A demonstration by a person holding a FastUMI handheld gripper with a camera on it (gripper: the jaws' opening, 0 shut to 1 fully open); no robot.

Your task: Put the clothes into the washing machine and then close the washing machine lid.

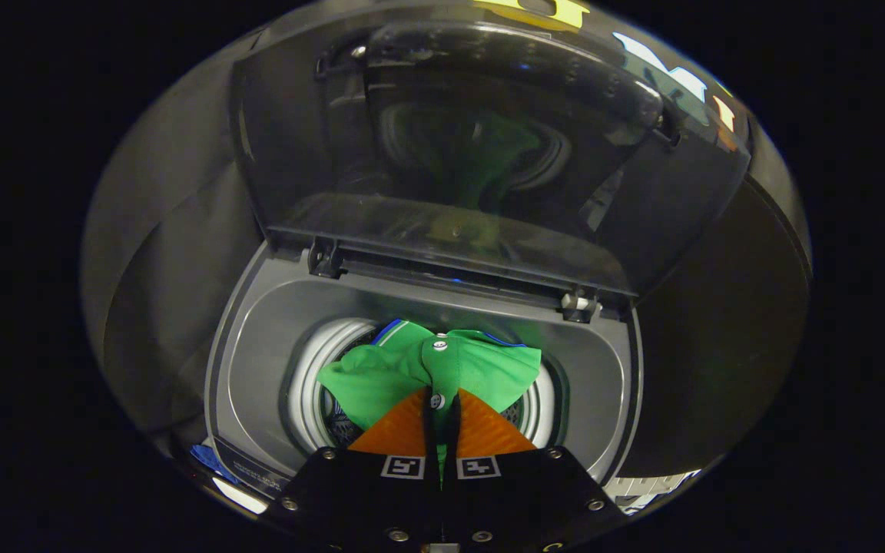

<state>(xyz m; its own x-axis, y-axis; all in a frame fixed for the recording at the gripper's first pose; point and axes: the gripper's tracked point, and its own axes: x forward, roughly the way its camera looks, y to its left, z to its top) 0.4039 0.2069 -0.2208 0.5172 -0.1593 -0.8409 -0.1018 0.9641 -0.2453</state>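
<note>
One grey top-loading washing machine point(258, 361) is seen from above, with its round silver drum point(312, 384) open. One bright green piece of clothing with silver snap buttons and a thin blue edge point(381, 376) is held over the mouth of the drum. It is spread out to both sides and hangs partly down into the drum. What else lies inside the drum cannot be told, because the green cloth covers most of the hole.

One claw with two orange ribbed fingers point(441, 418) is seen just above the drum. The fingers are squeezed close together, and a fold of the green cloth is pinched between them. The rest of the cloth bunches up just ahead of the fingertips.

One dark see-through lid point(488, 153) is stood up behind the drum. A green blur of the cloth is mirrored in it.
</note>
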